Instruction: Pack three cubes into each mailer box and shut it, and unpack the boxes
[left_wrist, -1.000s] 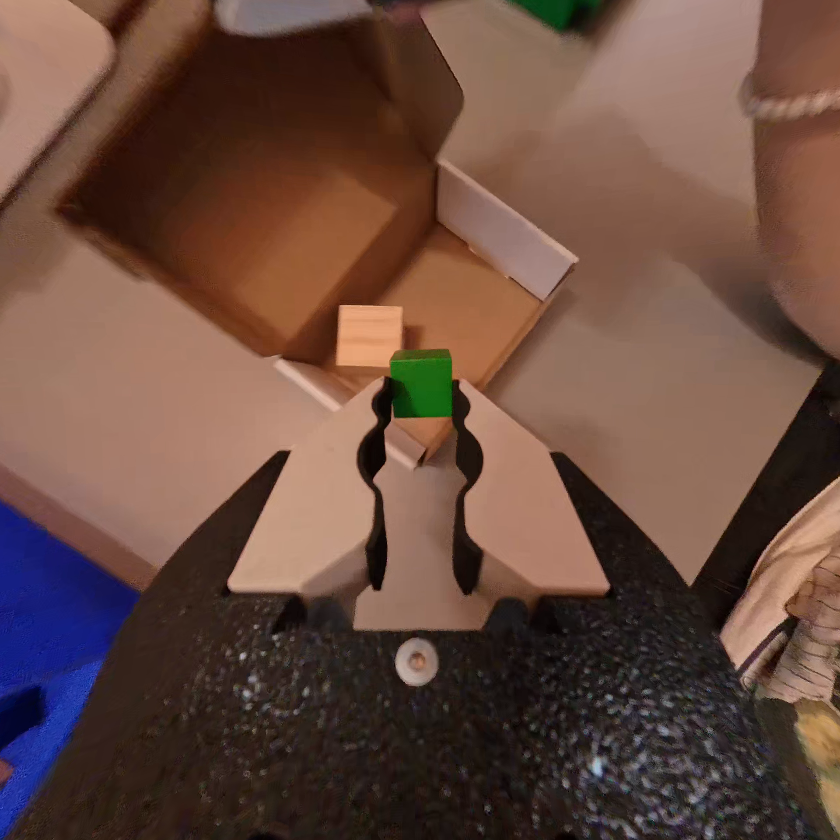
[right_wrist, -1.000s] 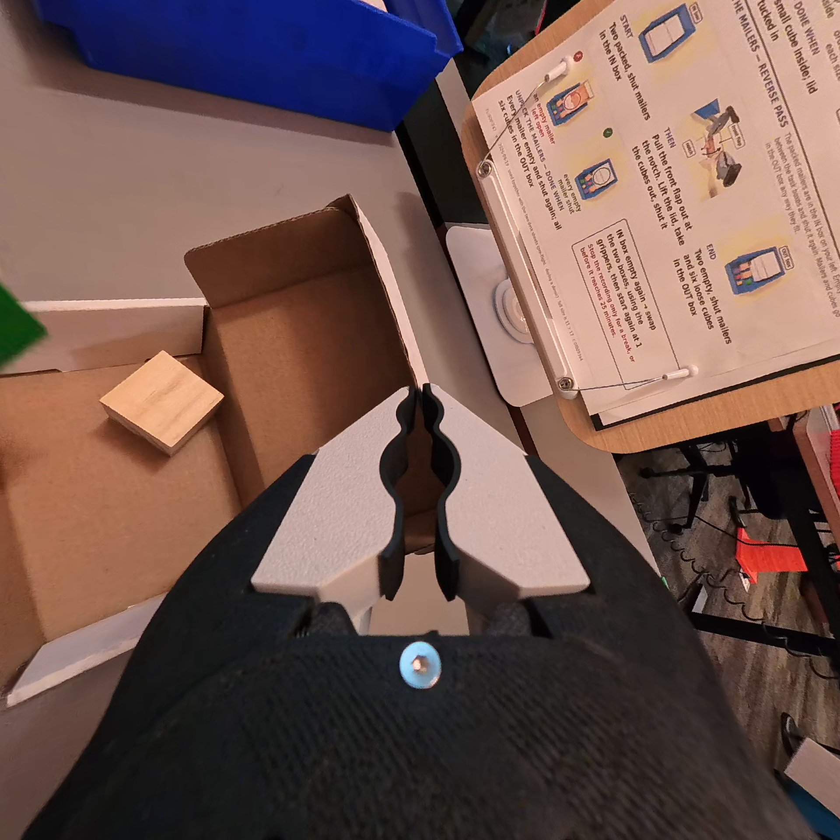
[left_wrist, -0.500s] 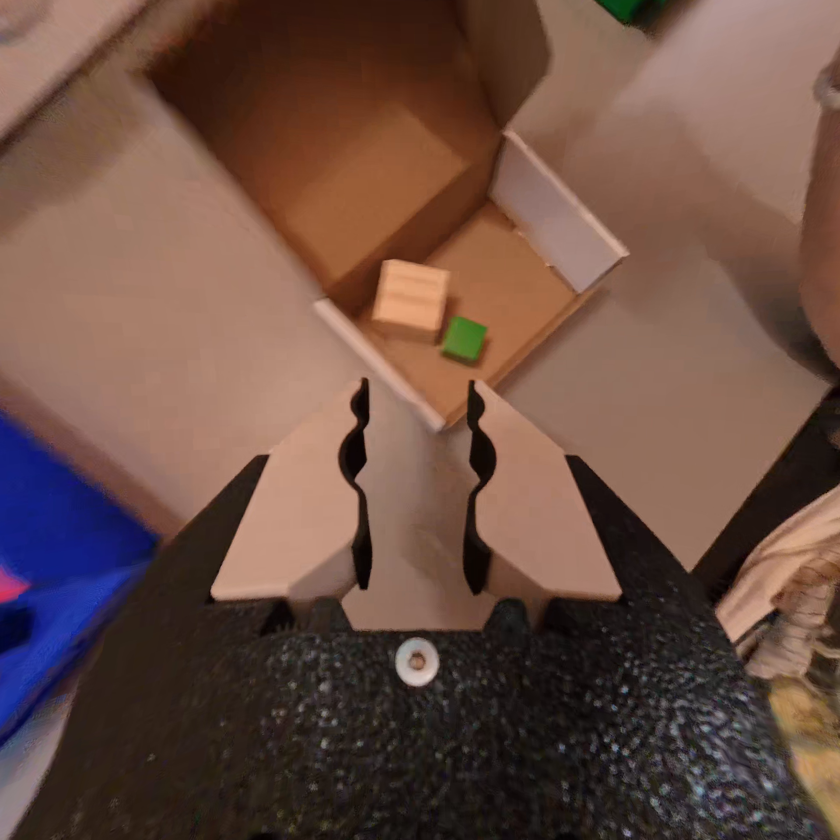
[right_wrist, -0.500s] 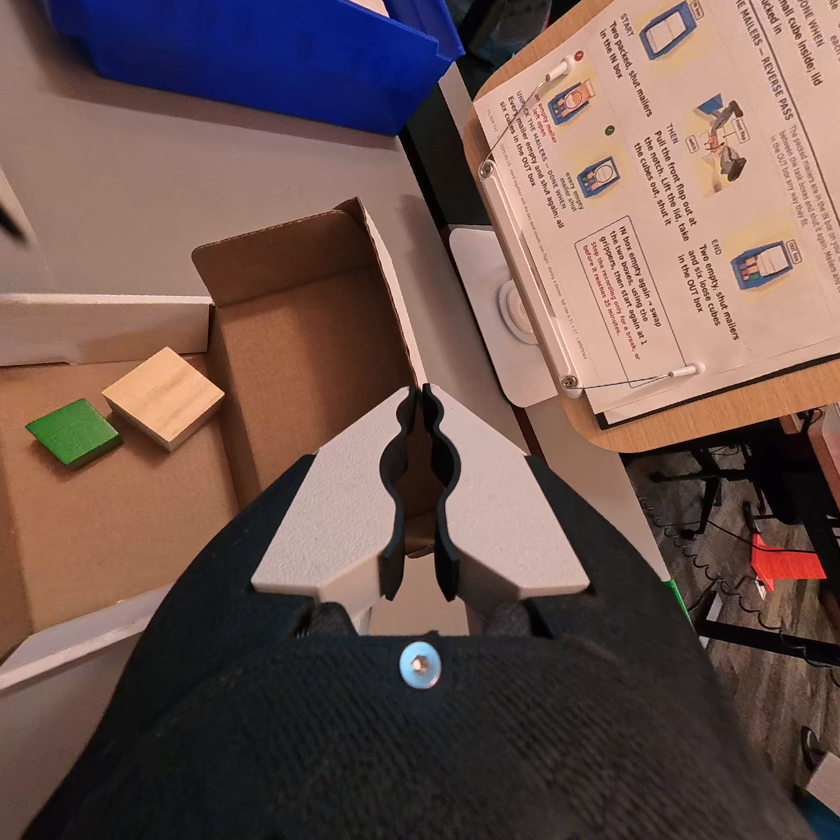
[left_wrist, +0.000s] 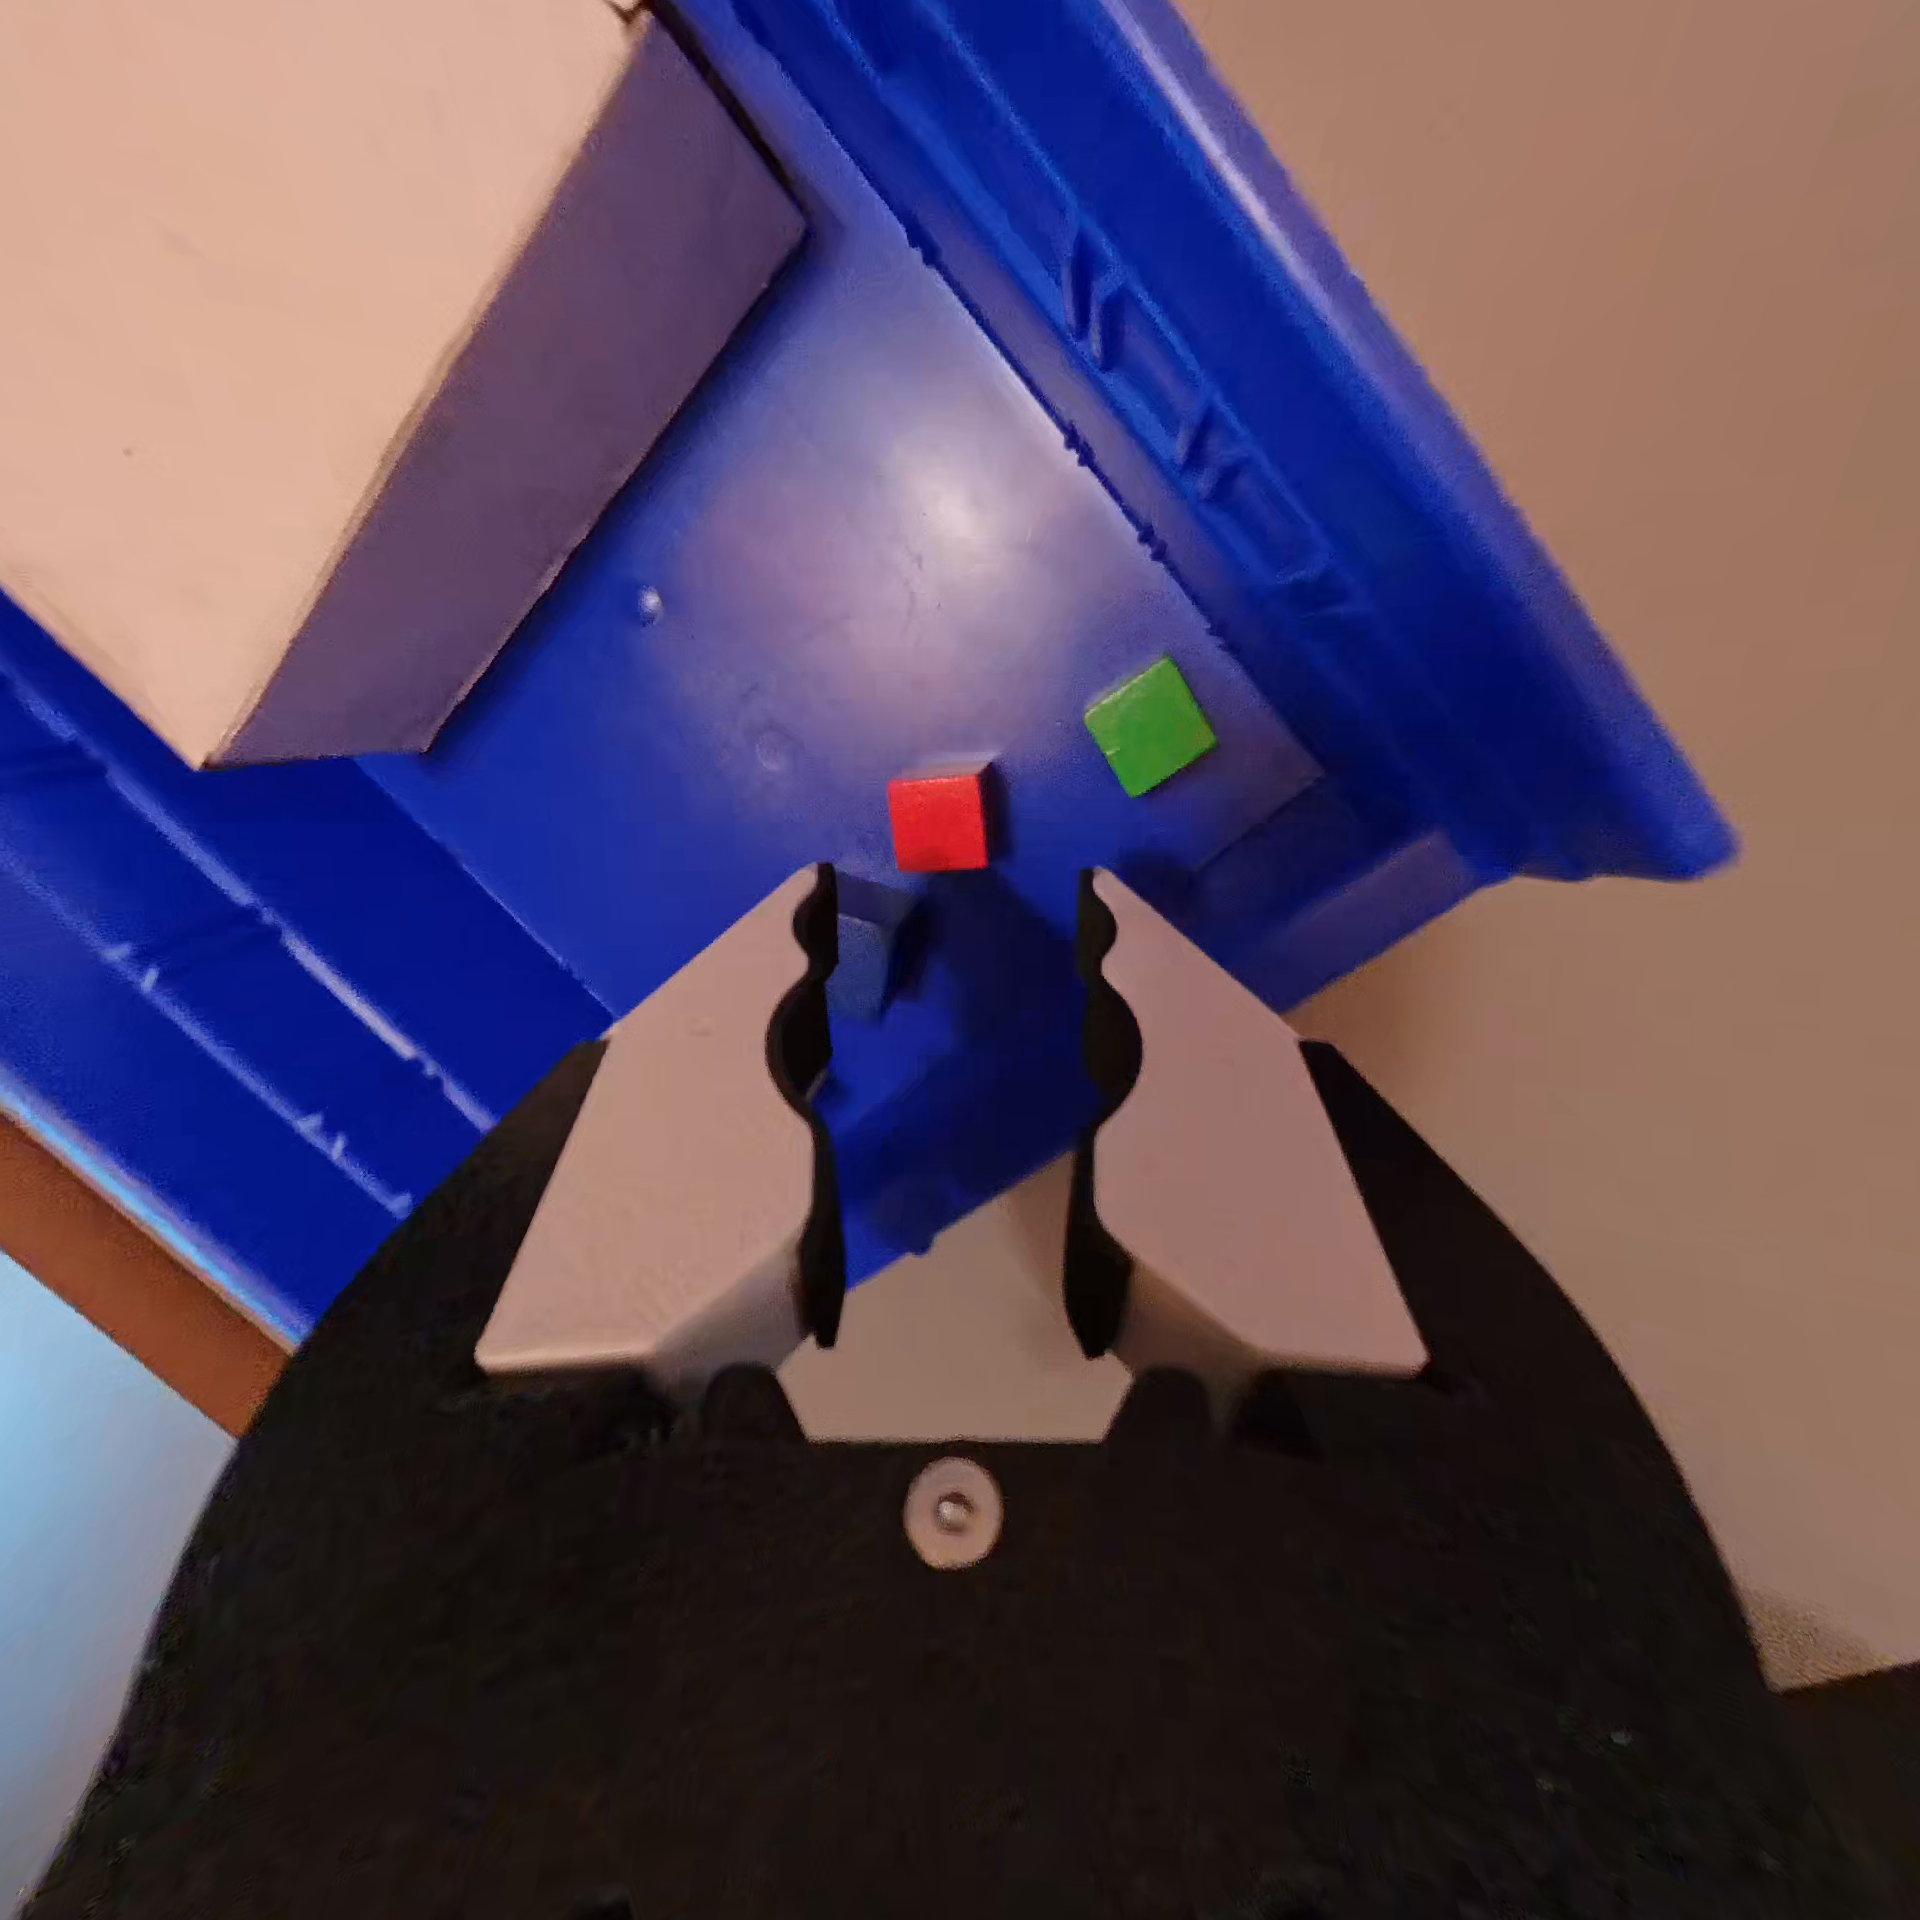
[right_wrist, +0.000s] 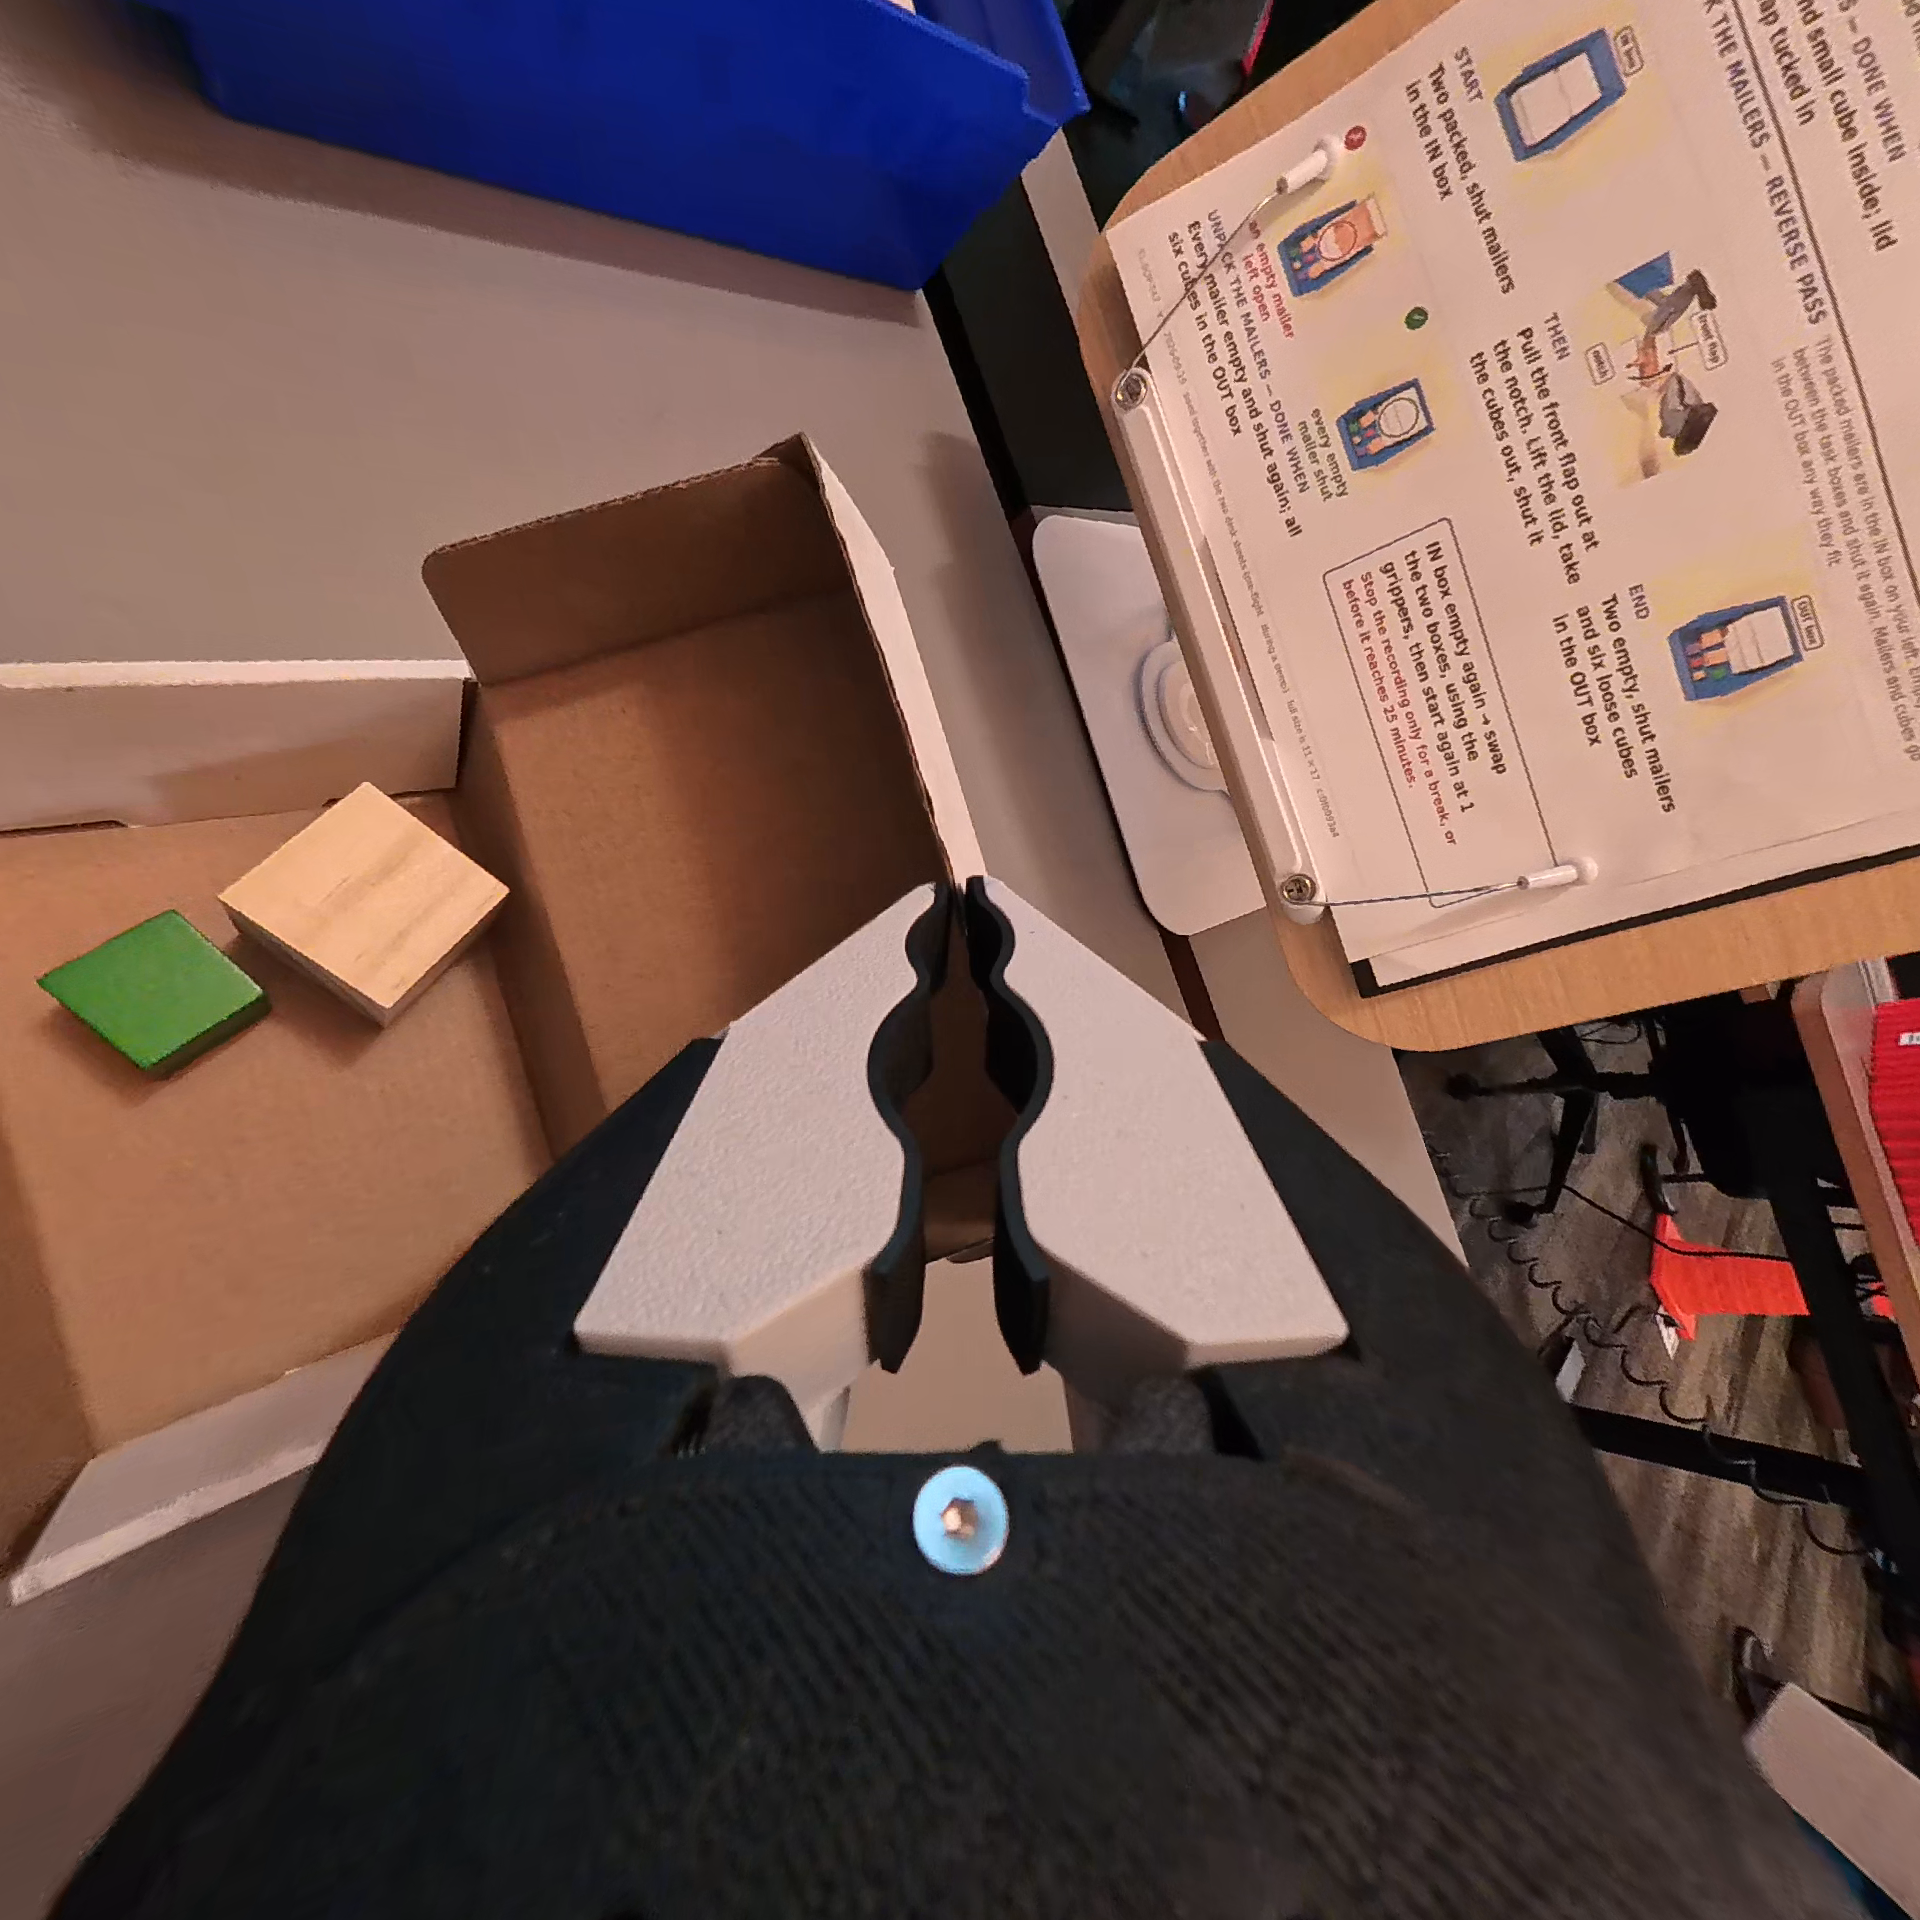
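Observation:
In the right wrist view an open cardboard mailer box (right_wrist: 239, 1195) holds a wooden cube (right_wrist: 364, 904) and a green cube (right_wrist: 151, 987). My right gripper (right_wrist: 958, 891) is shut on the edge of the box's raised lid (right_wrist: 707, 727) and holds it upright. In the left wrist view my left gripper (left_wrist: 954, 883) is open and empty above a blue bin (left_wrist: 935, 582). On the bin floor lie a red cube (left_wrist: 938, 821) just beyond the fingertips, a green cube (left_wrist: 1149, 725) to its right, and a blue cube (left_wrist: 862, 971) partly behind the left finger.
A closed white mailer box (left_wrist: 312, 312) fills the bin's upper left. Another blue bin (right_wrist: 623, 104) stands behind the open mailer. A board with an instruction sheet (right_wrist: 1558, 468) overhangs the table's right edge, with the floor and cables below it.
My left gripper opened and dropped the green cube into the mailer beside the wooden cube. It then swung away to the blue bin. The right gripper kept holding the lid.

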